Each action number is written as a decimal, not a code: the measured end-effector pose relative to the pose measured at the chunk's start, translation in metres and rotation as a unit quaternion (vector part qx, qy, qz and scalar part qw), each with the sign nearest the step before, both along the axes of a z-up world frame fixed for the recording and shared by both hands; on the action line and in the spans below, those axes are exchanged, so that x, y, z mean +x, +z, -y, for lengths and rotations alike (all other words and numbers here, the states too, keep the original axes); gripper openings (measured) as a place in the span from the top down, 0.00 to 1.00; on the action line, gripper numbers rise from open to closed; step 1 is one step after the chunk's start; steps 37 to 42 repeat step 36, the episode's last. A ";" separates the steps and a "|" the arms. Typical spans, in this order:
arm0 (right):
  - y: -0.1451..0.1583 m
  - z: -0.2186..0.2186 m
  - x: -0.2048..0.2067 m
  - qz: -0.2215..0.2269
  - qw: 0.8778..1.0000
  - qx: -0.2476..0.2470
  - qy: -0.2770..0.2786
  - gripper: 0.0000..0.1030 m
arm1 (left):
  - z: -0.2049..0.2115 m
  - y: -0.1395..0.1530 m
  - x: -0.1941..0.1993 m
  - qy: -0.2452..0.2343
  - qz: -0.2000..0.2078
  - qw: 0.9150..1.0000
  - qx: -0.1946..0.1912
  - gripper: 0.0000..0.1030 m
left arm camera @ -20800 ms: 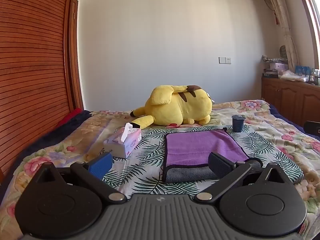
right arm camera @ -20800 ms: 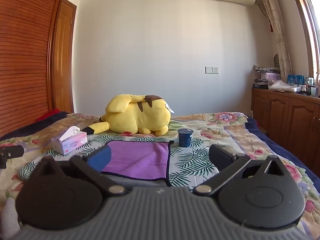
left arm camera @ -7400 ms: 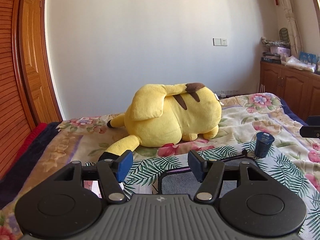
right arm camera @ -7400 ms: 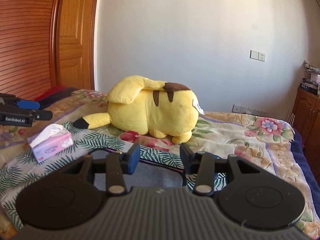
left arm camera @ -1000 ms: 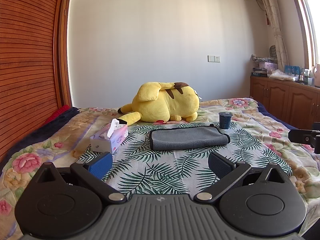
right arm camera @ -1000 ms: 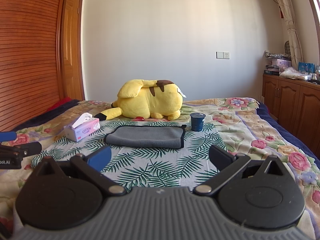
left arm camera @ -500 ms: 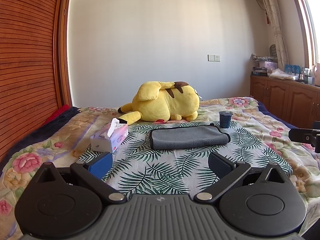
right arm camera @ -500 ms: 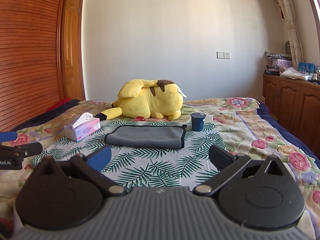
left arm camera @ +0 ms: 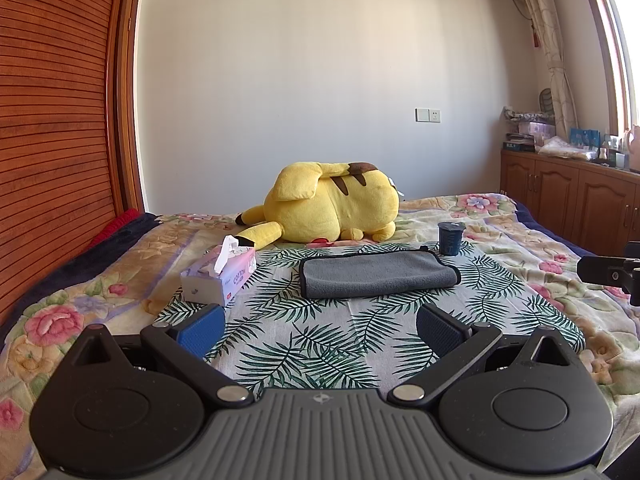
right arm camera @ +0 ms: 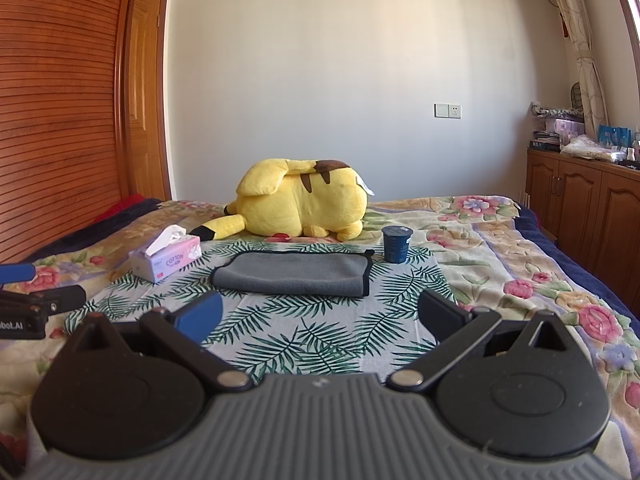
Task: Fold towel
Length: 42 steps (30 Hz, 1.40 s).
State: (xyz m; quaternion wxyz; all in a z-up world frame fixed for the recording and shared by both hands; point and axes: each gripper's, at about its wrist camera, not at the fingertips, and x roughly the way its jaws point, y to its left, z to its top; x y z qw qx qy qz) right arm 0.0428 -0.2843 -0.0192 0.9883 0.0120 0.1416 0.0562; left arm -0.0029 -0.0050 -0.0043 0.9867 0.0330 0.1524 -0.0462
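A grey towel (left arm camera: 376, 278) lies folded into a flat strip on the palm-leaf sheet (left arm camera: 320, 344) of the bed; it also shows in the right wrist view (right arm camera: 294, 276). My left gripper (left arm camera: 318, 330) is open and empty, held well back from the towel. My right gripper (right arm camera: 318, 316) is open and empty, also well back from the towel. The right gripper's tip shows at the right edge of the left wrist view (left arm camera: 608, 272). The left gripper shows at the left edge of the right wrist view (right arm camera: 32, 304).
A pink tissue box (left arm camera: 220, 276) stands left of the towel. A dark blue cup (left arm camera: 450, 238) stands at the towel's far right corner. A yellow plush toy (left arm camera: 332, 208) lies behind the towel. Wooden cabinets (left arm camera: 568, 204) line the right wall.
Over the last second nothing moved noticeably. Since 20.8 s ago the towel has gone from purple side up to a narrower grey folded strip, and both grippers have drawn back.
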 end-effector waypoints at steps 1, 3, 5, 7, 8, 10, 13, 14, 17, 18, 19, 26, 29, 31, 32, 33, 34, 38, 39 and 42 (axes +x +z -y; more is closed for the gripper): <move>0.000 0.000 0.000 0.000 1.000 0.000 0.000 0.00 | 0.000 0.000 0.000 0.000 0.000 1.000 0.000 0.16; 0.000 0.000 0.000 0.000 1.000 0.000 0.000 0.00 | 0.000 0.000 0.000 0.000 0.000 1.000 0.000 0.16; 0.000 0.000 0.000 0.000 1.000 0.000 0.000 0.00 | 0.000 0.000 0.000 0.000 0.000 1.000 0.000 0.16; 0.000 0.000 0.000 0.000 1.000 0.000 0.000 0.00 | 0.000 0.000 0.000 0.000 0.000 1.000 0.000 0.16; 0.000 0.000 0.000 0.000 1.000 0.000 0.000 0.00 | 0.000 0.000 0.000 0.000 0.000 1.000 0.000 0.16; 0.000 0.000 0.000 0.000 1.000 0.000 0.000 0.00 | 0.000 0.000 0.000 0.000 0.000 1.000 0.000 0.16; 0.000 0.000 0.000 0.000 1.000 0.000 0.000 0.00 | 0.000 0.000 0.000 0.000 0.000 1.000 0.000 0.16; 0.000 0.000 0.000 0.000 1.000 0.000 0.000 0.00 | 0.000 0.000 0.000 0.000 0.000 1.000 0.000 0.16; 0.000 0.000 0.000 0.000 1.000 0.000 0.000 0.00 | 0.000 0.001 0.000 0.000 0.000 1.000 0.000 0.16; 0.000 0.000 0.000 0.000 1.000 0.000 0.000 0.00 | 0.000 0.001 0.000 0.000 0.000 1.000 0.000 0.16; 0.000 0.000 0.000 0.000 1.000 0.000 0.000 0.00 | 0.000 0.001 0.000 0.000 0.000 1.000 0.001 0.16; 0.000 -0.001 0.000 0.000 1.000 0.000 0.000 0.00 | -0.001 0.000 -0.001 0.000 -0.002 1.000 0.000 0.16; 0.000 -0.001 0.000 0.000 1.000 -0.001 0.000 0.00 | -0.001 -0.001 -0.001 0.000 -0.002 1.000 0.001 0.16; 0.000 -0.001 0.000 0.000 1.000 -0.001 0.000 0.00 | -0.001 -0.001 -0.001 0.000 -0.001 1.000 0.001 0.16; 0.000 -0.001 0.000 0.000 1.000 -0.001 0.000 0.00 | -0.001 -0.001 -0.001 0.000 -0.001 1.000 0.001 0.16; 0.000 -0.001 0.000 0.000 1.000 -0.001 0.000 0.00 | -0.001 -0.001 -0.001 0.000 -0.002 1.000 0.001 0.16; 0.000 -0.001 0.000 0.000 1.000 -0.001 0.000 0.00 | -0.001 -0.001 -0.001 -0.001 -0.002 1.000 0.000 0.16; 0.000 -0.001 0.000 0.000 1.000 -0.001 0.000 0.00 | -0.002 -0.001 -0.002 -0.001 -0.003 1.000 0.000 0.16; 0.000 -0.001 0.000 0.000 1.000 -0.001 0.000 0.00 | -0.002 -0.001 -0.002 -0.001 -0.003 1.000 0.000 0.16; 0.000 -0.001 0.000 0.000 1.000 -0.001 0.000 0.00 | -0.002 -0.001 -0.002 -0.001 -0.003 1.000 0.000 0.16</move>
